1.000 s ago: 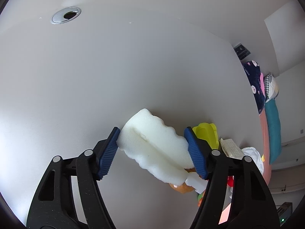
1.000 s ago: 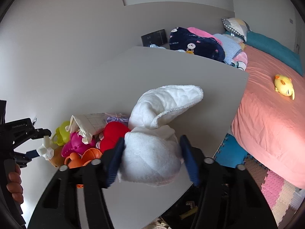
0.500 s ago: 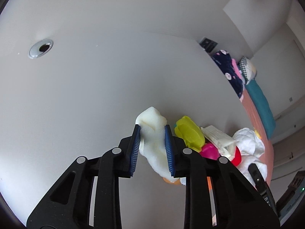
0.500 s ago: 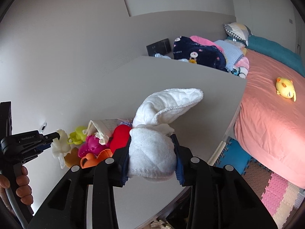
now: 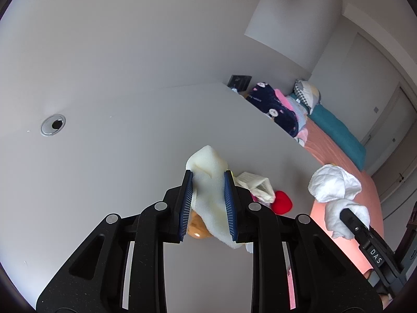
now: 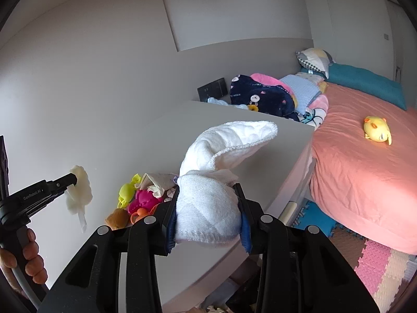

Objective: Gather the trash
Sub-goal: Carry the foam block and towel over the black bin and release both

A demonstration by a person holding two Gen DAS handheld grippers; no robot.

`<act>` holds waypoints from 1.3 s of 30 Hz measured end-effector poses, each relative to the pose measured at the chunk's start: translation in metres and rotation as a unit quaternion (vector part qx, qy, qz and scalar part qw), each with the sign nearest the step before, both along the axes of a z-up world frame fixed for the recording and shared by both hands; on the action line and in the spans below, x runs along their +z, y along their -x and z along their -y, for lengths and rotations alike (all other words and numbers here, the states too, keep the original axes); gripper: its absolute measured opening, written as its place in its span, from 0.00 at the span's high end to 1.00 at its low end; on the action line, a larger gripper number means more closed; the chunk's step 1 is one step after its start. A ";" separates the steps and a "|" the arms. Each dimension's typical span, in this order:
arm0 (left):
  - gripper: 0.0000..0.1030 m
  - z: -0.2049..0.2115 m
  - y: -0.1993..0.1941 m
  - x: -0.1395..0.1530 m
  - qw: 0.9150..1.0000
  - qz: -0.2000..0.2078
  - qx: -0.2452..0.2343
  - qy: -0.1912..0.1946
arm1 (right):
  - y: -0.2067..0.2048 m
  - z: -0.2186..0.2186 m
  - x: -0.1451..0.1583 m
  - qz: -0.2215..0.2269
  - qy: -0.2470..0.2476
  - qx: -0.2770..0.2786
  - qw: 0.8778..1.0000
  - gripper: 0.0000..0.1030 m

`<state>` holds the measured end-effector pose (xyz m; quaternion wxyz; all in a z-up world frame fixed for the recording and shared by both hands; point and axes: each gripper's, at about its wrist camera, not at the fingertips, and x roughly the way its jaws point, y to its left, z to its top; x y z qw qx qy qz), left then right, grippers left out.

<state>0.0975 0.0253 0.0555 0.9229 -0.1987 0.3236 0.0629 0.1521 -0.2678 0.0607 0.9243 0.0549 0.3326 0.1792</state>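
My left gripper is shut on a cream foam piece and holds it above the white table. It also shows in the right wrist view, held at the left. My right gripper is shut on a white quilted cloth, lifted above the table's near edge. The cloth also shows in the left wrist view at the right.
A heap of toys lies on the table: yellow, pink, orange, a brown one, a red one and a paper bag. A bed stands right. A cable hole is far left.
Both grippers have risen from the table with their loads. The left jaws closed from wide apart to tight on the foam. The right jaws squeezed tighter on the cloth.
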 end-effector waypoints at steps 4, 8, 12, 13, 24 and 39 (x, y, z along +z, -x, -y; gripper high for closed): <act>0.77 0.009 0.013 0.005 1.000 0.010 -0.011 -0.003 | 0.012 0.012 0.005 0.007 -0.001 -0.011 1.000 0.62; 0.77 0.026 0.021 0.011 0.999 0.019 -0.031 -0.010 | 0.027 0.026 0.008 0.015 -0.004 -0.023 1.000 0.62; 0.77 0.046 0.024 0.013 0.998 0.025 -0.055 -0.015 | 0.044 0.039 0.010 0.022 -0.004 -0.035 0.999 0.62; 0.77 0.052 0.025 0.013 0.998 0.026 -0.062 -0.016 | 0.047 0.042 0.010 0.023 -0.003 -0.039 0.999 0.62; 0.77 0.117 0.029 0.003 0.989 0.020 -0.144 -0.023 | 0.078 0.086 0.004 0.022 0.000 -0.084 0.996 0.62; 0.76 0.213 0.027 -0.019 0.965 -0.006 -0.259 -0.044 | 0.104 0.150 -0.009 0.001 0.006 -0.155 0.988 0.61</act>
